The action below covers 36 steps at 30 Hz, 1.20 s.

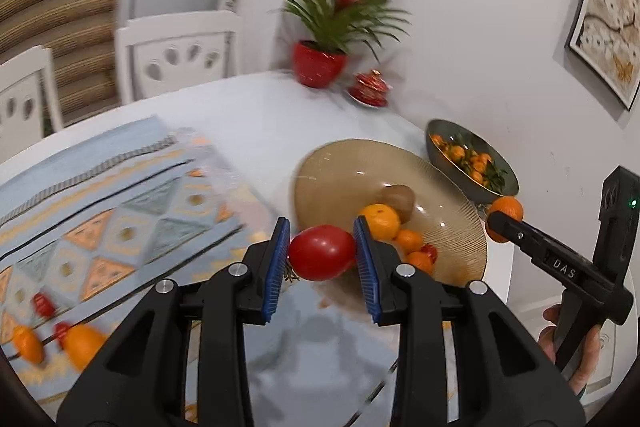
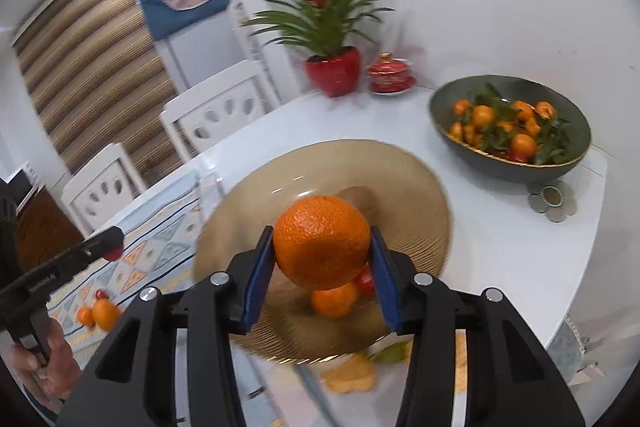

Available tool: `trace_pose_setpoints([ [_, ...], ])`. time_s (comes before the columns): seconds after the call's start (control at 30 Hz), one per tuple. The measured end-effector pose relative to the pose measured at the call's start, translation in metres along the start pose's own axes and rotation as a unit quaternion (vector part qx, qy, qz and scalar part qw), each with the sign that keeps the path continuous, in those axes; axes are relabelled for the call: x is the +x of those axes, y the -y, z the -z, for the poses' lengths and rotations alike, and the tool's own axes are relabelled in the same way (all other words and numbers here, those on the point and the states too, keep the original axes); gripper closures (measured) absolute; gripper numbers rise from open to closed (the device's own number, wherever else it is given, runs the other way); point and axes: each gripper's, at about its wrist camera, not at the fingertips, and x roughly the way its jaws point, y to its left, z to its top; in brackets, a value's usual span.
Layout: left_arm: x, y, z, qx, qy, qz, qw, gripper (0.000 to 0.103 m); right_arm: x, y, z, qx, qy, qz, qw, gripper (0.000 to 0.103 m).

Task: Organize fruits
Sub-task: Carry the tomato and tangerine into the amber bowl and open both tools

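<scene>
Loose fruit: 2 small orange citrus (image 1: 56, 345) and 2 small red fruits (image 1: 42, 304) lie on the pale blue patterned table runner (image 1: 120, 211) at far left, well apart from any dish; by my reading they are what is left to gather.

Left gripper (image 1: 322, 253): its blue pads are pressed on both sides of a smooth red tomato-like fruit (image 1: 322, 251), jaws only as wide as the fruit. It hangs just short of the plate's near rim, which suggests a carry toward the pile.

Plate: the wide ribbed amber glass plate (image 2: 420, 187) already carries a brown kiwi (image 1: 396, 201), several oranges and a small red fruit, so it looks like the collecting dish.

Right gripper (image 2: 322, 243): clamped on a large dimpled orange (image 2: 322, 243), held above the plate's middle, probably so that it drops among the others, not on the rim.

Bowl: the dark green gold-rimmed bowl (image 2: 576, 131) of leafy mandarins stands apart at right, seemingly no part of this sorting.

Risk: round fruit could roll off the shallow plate.
</scene>
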Motion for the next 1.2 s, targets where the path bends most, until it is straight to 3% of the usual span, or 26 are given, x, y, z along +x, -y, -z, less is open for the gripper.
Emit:
trace_pose_setpoints([
  [0.23, 0.067, 0.022, -0.005, 0.005, -0.04, 0.014, 0.9991, 0.071, 0.034, 0.027, -0.005, 0.021, -0.027, 0.016, 0.999, 0.058],
  [0.57, 0.107, 0.03, -0.006, 0.022, -0.062, 0.007, 0.9978, 0.07, 0.069, 0.033, -0.009, 0.024, -0.05, 0.024, 0.998, 0.056],
  [0.6, 0.109, 0.029, -0.006, 0.02, -0.062, 0.008, 0.9978, 0.066, 0.069, 0.032, -0.009, 0.024, -0.051, 0.023, 0.998, 0.056],
  [0.63, 0.11, 0.028, -0.006, 0.018, -0.061, 0.009, 0.9979, 0.058, 0.069, 0.031, -0.009, 0.023, -0.05, 0.027, 0.998, 0.055],
  [0.67, 0.108, 0.026, -0.007, 0.012, -0.058, 0.008, 0.9982, 0.038, 0.067, 0.031, -0.009, 0.021, -0.047, 0.029, 0.998, 0.055],
  [0.7, 0.106, 0.025, -0.006, 0.008, -0.051, 0.007, 0.9986, 0.036, 0.066, 0.03, -0.009, 0.019, -0.045, 0.03, 0.998, 0.055],
  [0.93, 0.084, 0.014, -0.002, 0.001, -0.049, 0.02, 0.9986, 0.037, 0.048, 0.026, -0.004, 0.019, -0.037, 0.028, 0.999, 0.055],
  [1.2, 0.029, 0.002, 0.002, -0.011, -0.019, 0.019, 0.9996, 0.037, 0.015, -0.001, -0.002, 0.0, -0.022, 0.014, 1.0, 0.051],
])
